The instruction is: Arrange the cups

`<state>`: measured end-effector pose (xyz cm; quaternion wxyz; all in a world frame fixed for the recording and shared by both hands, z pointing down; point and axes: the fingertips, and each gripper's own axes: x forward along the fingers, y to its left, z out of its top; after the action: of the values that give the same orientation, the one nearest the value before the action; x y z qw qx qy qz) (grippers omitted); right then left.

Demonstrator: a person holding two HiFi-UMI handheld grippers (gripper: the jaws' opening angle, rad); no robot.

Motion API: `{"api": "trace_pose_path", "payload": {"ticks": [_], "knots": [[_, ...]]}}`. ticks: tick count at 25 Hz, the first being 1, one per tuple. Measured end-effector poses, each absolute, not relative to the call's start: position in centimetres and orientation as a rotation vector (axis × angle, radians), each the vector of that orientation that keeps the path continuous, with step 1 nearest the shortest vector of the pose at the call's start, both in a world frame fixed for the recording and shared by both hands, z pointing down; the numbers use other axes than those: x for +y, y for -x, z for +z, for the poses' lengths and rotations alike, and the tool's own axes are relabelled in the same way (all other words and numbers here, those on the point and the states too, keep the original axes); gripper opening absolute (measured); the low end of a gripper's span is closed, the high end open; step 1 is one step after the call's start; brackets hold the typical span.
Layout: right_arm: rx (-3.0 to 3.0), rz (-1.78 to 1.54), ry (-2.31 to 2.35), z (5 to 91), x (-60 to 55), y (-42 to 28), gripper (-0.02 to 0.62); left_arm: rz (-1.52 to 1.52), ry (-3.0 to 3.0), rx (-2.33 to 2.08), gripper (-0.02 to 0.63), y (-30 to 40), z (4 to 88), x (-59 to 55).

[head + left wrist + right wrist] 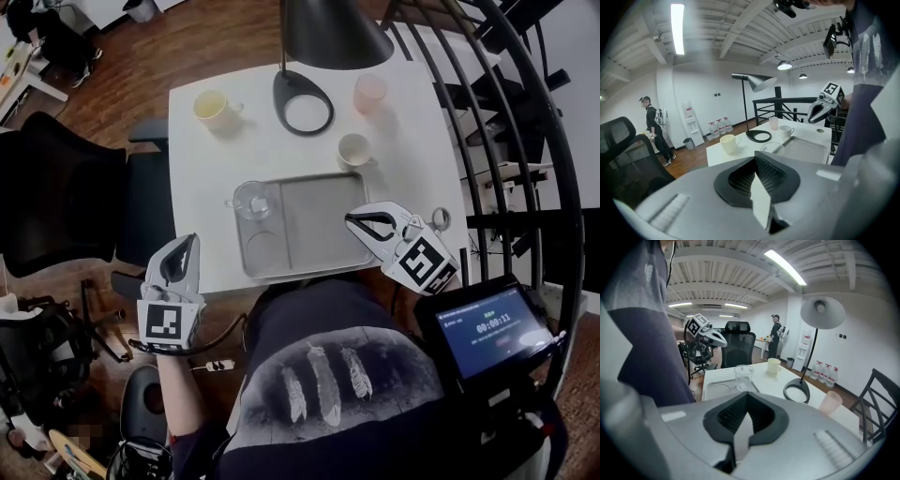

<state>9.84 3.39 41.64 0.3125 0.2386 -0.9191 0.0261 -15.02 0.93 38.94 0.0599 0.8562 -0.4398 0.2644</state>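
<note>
Between picks: clear glass cup [253, 200] is seen on the tray [319, 234] at its 10 o'clock. White mug [353, 149], pink tumbler [369, 92] and yellow mug [212, 108] are found toward 12 on the desk [412, 169]. Left hand-held gripper [185, 242] and right hand-held gripper [353, 221] are closed, empty. Likely next: jaws opened, white mug approached.

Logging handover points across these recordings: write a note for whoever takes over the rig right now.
Left gripper: shut, empty, by the table's near left corner.
Right gripper: shut, empty, at the tray's right edge.
Clear glass stands in the tray's far left corner. Off the tray: cream mug far left, pink cup far right beside the lamp base, white mug just beyond the tray.
Done: apparently only the glass is placed.
Left: probably the other three cups.
</note>
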Motion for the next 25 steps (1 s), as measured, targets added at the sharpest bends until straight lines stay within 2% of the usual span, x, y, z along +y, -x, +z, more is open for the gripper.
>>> {"api": "trace_pose_path", "payload": {"ticks": [8, 9, 11, 12, 16, 25], "knots": [[-2.379, 0.089, -0.738, 42.3, 1.9, -11.1, 0.005, 0.828, -2.594, -1.327, 0.015, 14.9, 39.4, 0.1], [-2.367, 0.104, -0.754, 42.5, 1.4, -11.6, 0.025, 0.834, -2.595, -1.325, 0.015, 14.8, 39.6, -0.1], [-2.335, 0.139, -0.786, 43.1, 0.5, -12.6, 0.182, 0.849, -2.595, -1.321, 0.015, 14.7, 39.9, -0.2], [-2.317, 0.147, -0.811, 43.2, 0.0, -13.3, 0.235, 0.855, -2.593, -1.318, 0.015, 14.6, 40.1, -0.1], [-2.285, 0.172, -0.934, 42.9, -2.0, -16.1, 0.373, 0.864, -2.574, -1.316, 0.015, 14.5, 40.5, 0.2], [-2.235, 0.157, -1.033, 43.6, -6.7, -21.1, 0.379, 0.9, -2.52, -1.36, 0.015, 15.0, 41.1, -0.3]]}}
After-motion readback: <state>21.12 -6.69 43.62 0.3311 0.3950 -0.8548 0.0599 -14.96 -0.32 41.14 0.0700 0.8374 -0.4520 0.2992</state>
